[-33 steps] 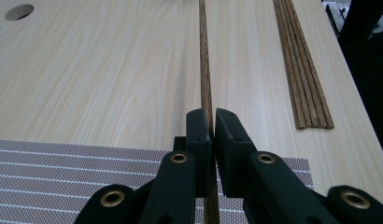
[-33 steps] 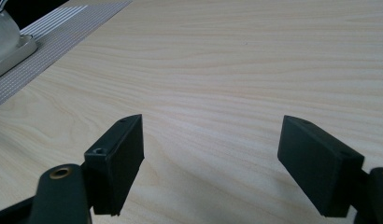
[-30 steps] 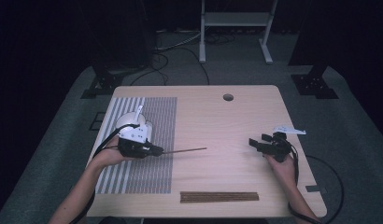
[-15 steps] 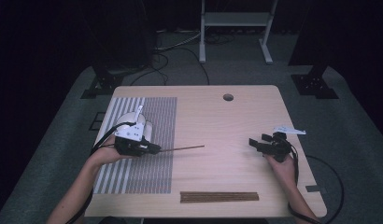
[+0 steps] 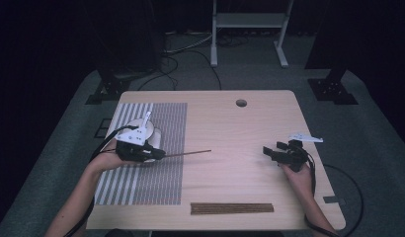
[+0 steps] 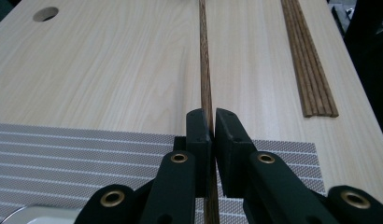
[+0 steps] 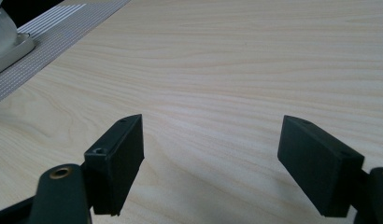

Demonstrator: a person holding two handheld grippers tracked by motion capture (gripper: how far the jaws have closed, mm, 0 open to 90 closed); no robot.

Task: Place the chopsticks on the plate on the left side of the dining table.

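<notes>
A thin brown wooden stick (image 5: 188, 153) lies nearly level just above the table, pointing right. My left gripper (image 5: 160, 154) is shut on its left end, over the striped mat (image 5: 156, 182). In the left gripper view the stick (image 6: 206, 70) runs straight out from between the closed jaws of the left gripper (image 6: 212, 122). A flat bundle of several like sticks (image 5: 231, 208) rests near the table's front edge, and the bundle (image 6: 311, 60) also appears to the right in the left gripper view. My right gripper (image 5: 269, 153) rests at the table's right side, open and empty (image 7: 210, 144).
A white dish (image 5: 141, 129) sits on the mat behind my left hand; its rim (image 7: 7, 39) shows far off in the right gripper view. The table has a cable hole (image 5: 241, 102) at the back. A white tag (image 5: 305, 137) lies by the right edge.
My left gripper and the stick it holds have shifted slightly left and toward the back. The right gripper has stayed still.
</notes>
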